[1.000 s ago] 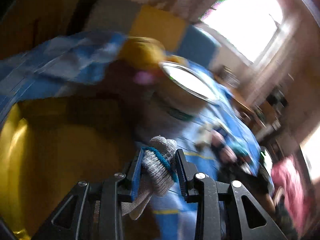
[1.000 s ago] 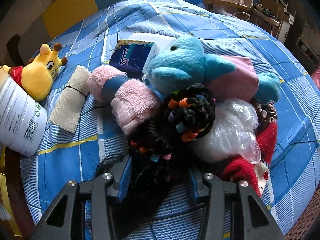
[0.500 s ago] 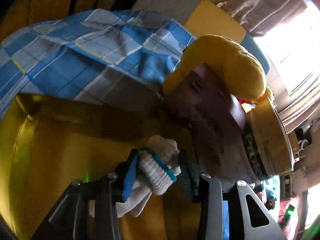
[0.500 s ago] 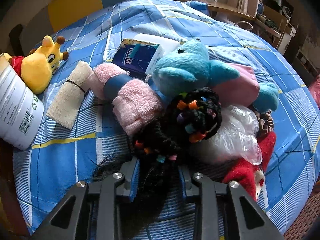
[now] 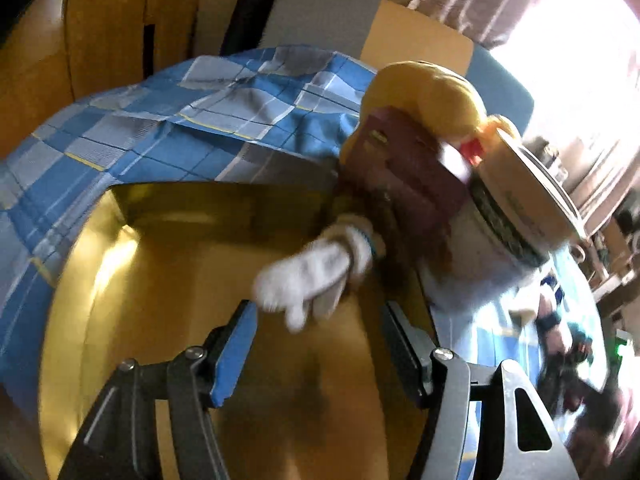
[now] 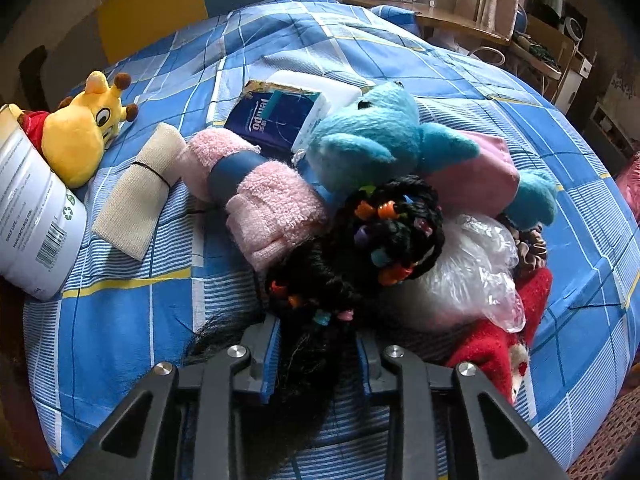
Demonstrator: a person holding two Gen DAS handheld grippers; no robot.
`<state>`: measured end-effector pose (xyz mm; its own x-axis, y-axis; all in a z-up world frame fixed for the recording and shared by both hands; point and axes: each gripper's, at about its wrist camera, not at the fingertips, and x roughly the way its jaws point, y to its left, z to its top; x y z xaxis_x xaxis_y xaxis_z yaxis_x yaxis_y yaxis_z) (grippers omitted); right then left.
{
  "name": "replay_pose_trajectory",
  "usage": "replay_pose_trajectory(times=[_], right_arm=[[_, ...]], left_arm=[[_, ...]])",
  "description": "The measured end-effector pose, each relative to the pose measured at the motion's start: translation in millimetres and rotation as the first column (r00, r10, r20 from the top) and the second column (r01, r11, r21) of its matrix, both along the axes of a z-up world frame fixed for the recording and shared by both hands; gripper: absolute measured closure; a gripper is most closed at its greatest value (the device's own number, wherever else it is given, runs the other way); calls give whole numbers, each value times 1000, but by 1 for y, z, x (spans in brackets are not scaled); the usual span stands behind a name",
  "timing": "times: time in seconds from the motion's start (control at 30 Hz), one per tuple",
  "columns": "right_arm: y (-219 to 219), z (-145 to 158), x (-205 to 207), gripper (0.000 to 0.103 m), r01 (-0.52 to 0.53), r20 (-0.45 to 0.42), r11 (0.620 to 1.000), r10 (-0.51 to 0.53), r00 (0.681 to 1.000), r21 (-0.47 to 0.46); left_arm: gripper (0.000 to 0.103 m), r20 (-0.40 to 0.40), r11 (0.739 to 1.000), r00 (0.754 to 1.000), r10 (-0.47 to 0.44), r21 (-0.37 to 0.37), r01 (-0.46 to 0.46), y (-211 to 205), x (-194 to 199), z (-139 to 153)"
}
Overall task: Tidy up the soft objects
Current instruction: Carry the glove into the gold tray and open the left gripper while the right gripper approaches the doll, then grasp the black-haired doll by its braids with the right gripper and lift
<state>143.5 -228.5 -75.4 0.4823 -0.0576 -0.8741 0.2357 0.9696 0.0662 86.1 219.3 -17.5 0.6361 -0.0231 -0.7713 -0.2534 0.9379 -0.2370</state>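
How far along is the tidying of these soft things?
Barely started. The left gripper is open over the yellow bin, the white glove blurred just ahead of its fingers. The right gripper is shut on the black wig. The blue plush, pink towel and yellow giraffe lie on the bed.

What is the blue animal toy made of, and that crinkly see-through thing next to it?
The blue toy looks like soft fuzzy plush fabric: its surface is matte and fluffy. The see-through bag looks like thin plastic film: it is wrinkled, glossy and catches the light.
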Motion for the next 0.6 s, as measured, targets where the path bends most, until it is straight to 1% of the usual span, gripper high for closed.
replay_pose_trajectory(times=[0.2, 0.3, 0.47, 0.6], right_arm=[[2, 3, -3, 77, -9, 21, 1000, 8, 1000, 26], [5, 4, -5, 77, -24, 33, 999, 23, 999, 46], [9, 8, -10, 77, -48, 64, 994, 42, 997, 102], [11, 13, -13, 78, -58, 91, 989, 45, 995, 139]], left_arm=[[38, 36, 997, 999, -42, 66, 39, -18, -42, 9], [38, 33, 994, 997, -63, 87, 59, -25, -53, 11], [38, 51, 990, 994, -92, 115, 86, -36, -67, 18], [38, 64, 988, 992, -109, 117, 101, -41, -73, 22]])
